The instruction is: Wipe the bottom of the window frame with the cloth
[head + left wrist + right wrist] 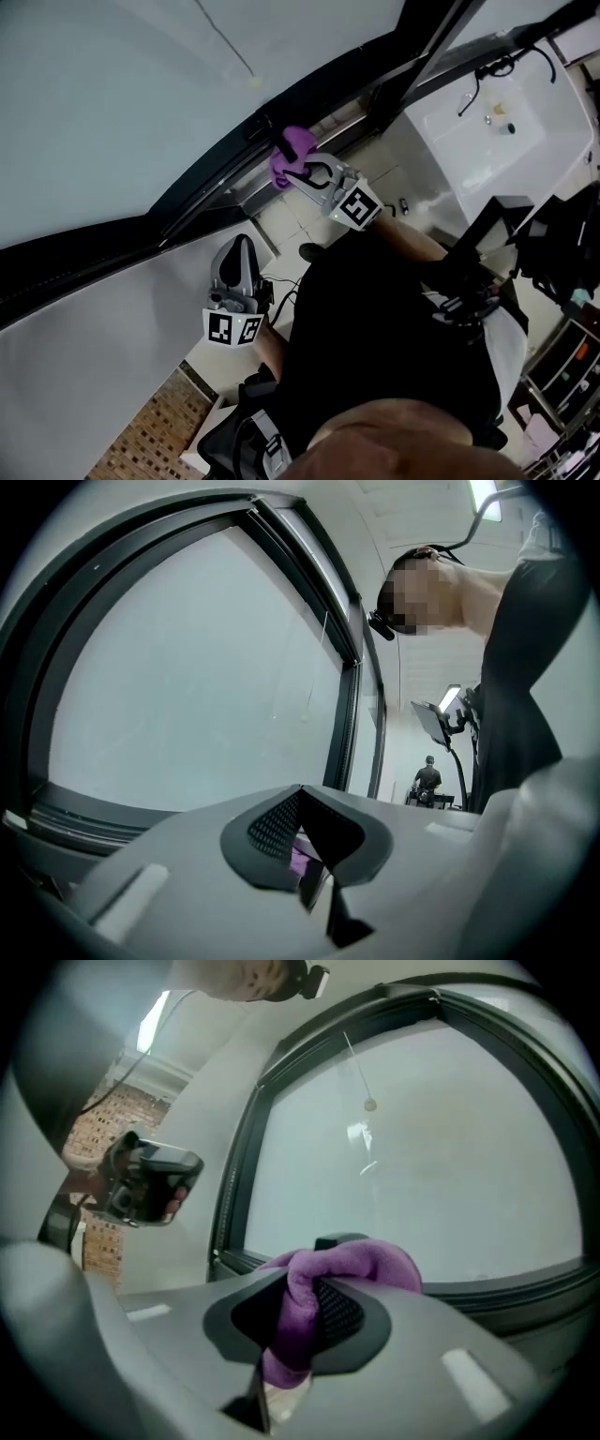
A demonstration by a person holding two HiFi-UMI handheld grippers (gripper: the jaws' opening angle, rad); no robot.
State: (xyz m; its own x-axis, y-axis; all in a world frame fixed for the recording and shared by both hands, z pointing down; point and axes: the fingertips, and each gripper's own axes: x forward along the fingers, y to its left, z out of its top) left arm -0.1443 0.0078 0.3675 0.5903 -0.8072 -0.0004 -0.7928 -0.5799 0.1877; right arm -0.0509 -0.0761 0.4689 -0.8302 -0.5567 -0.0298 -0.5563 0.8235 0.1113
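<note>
Two claws: right claw clamps cloth at window frame; left claw closed.

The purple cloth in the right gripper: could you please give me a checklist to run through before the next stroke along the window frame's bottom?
1. Purple cloth clamped in right gripper: ok.
2. Cloth bulges past the jaws: ok.
3. Cloth up at the bottom of the window frame: ok.
4. Cloth actually pressing on the frame: cannot tell.
5. Left gripper away from the frame: ok, held low.
</note>
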